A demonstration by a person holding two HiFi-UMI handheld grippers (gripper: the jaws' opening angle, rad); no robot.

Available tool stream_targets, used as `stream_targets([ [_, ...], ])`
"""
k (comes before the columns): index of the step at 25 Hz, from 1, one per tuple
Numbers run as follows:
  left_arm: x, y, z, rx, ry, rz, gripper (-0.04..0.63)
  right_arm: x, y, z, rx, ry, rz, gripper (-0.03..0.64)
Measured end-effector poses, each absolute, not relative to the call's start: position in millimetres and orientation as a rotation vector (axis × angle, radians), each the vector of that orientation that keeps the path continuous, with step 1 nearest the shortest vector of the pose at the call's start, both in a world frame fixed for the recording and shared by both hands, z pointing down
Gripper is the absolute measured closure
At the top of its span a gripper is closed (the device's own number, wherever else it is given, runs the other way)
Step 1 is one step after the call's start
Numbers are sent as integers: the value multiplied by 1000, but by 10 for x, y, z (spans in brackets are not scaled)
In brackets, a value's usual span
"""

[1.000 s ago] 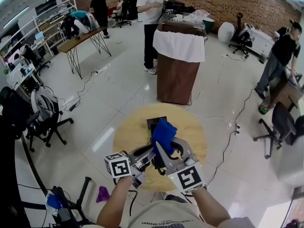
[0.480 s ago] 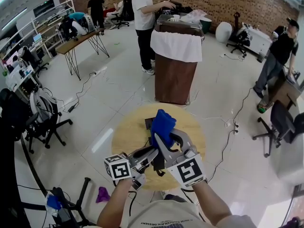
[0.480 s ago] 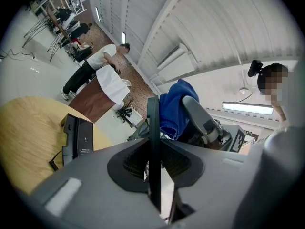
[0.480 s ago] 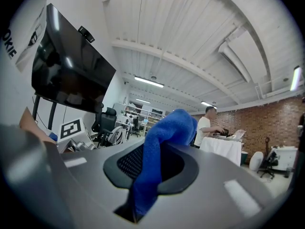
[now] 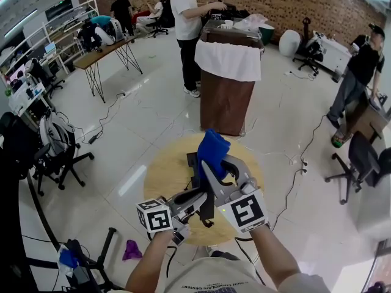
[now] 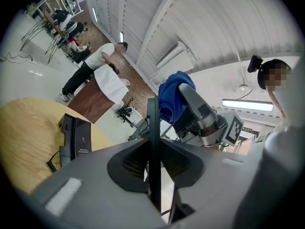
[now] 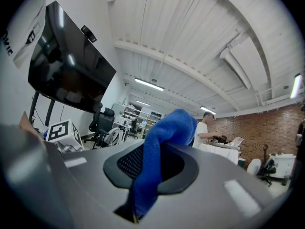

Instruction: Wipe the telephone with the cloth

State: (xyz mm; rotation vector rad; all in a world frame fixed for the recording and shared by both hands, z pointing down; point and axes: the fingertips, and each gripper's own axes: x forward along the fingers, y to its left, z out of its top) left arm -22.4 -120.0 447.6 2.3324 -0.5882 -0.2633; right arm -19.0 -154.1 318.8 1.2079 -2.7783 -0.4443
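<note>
Now | left gripper (image 5: pixel 200 197) jaws clamped on black handset (image 6: pixel 153 128) | right gripper (image 5: pixel 221 165) jaws clamped on blue cloth (image 5: pixel 212 148)

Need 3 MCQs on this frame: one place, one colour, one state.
1. Where is the telephone base?
A. on the floor
B. on the round wooden table
C. on the brown cabinet

2. What colour is the cloth?
A. blue
B. red
C. white

3. How is the right tool?
A. open, empty
B. shut on the cloth
C. lying on the table

Answers:
1 B: the base stands on the tabletop.
2 A: both tool views show it blue.
3 B: the cloth is pinched between its jaws.
</note>
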Motion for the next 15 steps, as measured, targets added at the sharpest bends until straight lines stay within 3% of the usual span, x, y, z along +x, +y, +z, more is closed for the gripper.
stream_targets([
  [15,-113,-1261,4499,2353,-671,-211,532,-560,-1108,3164,1023,-2873,-413,555],
])
